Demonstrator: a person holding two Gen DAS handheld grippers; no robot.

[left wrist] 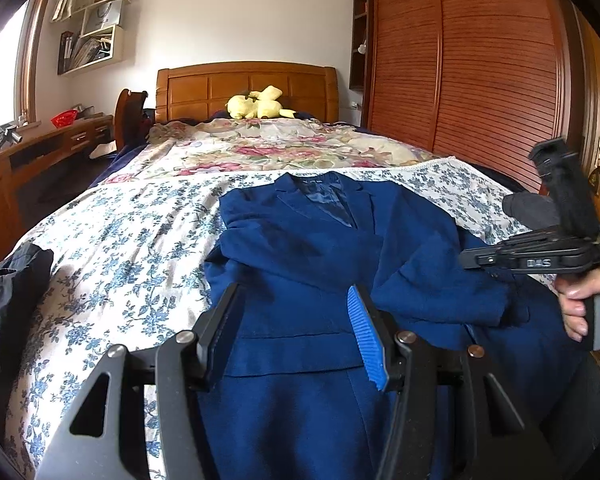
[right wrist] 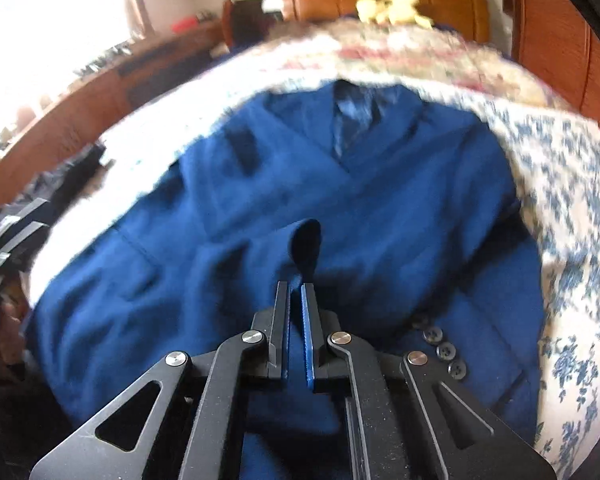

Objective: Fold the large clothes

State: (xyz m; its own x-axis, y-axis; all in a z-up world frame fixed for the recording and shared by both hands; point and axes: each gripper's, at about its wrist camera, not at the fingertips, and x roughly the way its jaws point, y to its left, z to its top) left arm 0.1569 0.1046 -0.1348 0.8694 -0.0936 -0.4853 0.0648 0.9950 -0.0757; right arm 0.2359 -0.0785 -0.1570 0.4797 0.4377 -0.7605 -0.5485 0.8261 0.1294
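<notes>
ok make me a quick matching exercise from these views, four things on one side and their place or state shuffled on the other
Things:
1. blue coat
2. yellow plush toy
3. left gripper
4. right gripper

Place or state:
A. by the headboard
B. jaws open, nothing between them
C. spread flat on the floral bedspread
D. shut on a pinch of blue fabric

Pairs: 1-C, 2-A, 3-B, 4-D

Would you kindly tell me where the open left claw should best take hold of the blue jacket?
Probably the blue jacket at its near bottom hem, coming from the bed's foot. That edge lies flat and free right below the left claw, while the right claw already pinches a raised fold.
</notes>
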